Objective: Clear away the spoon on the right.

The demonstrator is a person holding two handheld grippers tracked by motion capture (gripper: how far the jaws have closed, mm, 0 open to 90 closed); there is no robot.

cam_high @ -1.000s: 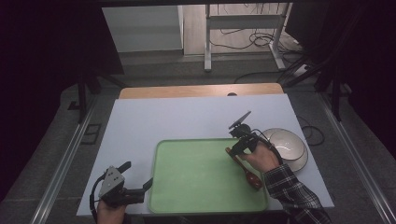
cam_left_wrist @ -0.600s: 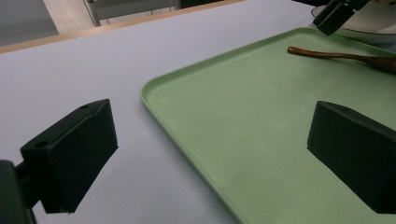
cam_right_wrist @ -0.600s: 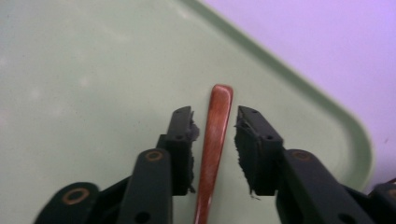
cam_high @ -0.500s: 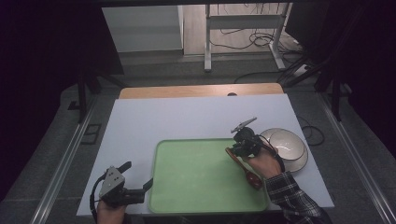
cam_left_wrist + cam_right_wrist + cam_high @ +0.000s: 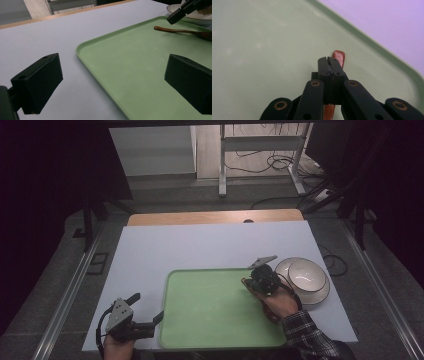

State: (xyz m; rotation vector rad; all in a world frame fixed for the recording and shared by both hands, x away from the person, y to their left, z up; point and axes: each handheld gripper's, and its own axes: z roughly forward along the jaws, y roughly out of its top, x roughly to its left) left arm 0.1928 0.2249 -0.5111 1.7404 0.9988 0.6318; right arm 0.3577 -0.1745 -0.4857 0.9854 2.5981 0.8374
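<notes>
A brown wooden spoon (image 5: pixel 183 31) is seen lying on the green tray (image 5: pixel 210 315), near the tray's 3 o'clock edge. In the left gripper view its long axis runs roughly along that edge, the thin handle toward 12 o'clock of the tray and the broader end toward the person. The right tongs (image 5: pixel 329 63) are set directly over the handle with the jaws pressed together; in the right gripper view the reddish-brown handle tip shows just beyond the jaw tips and more of it below them. Whether the handle is actually pinched cannot be told. A white bowl (image 5: pixel 304 277) stands on the worktop (image 5: pixel 200 245) just beside the tray at its 3 o'clock side. The left tongs (image 5: pixel 134 320) are held released, jaws spread wide, off the tray's 8 o'clock corner, well apart from the spoon. The right hand is judged far nearer to it.
</notes>
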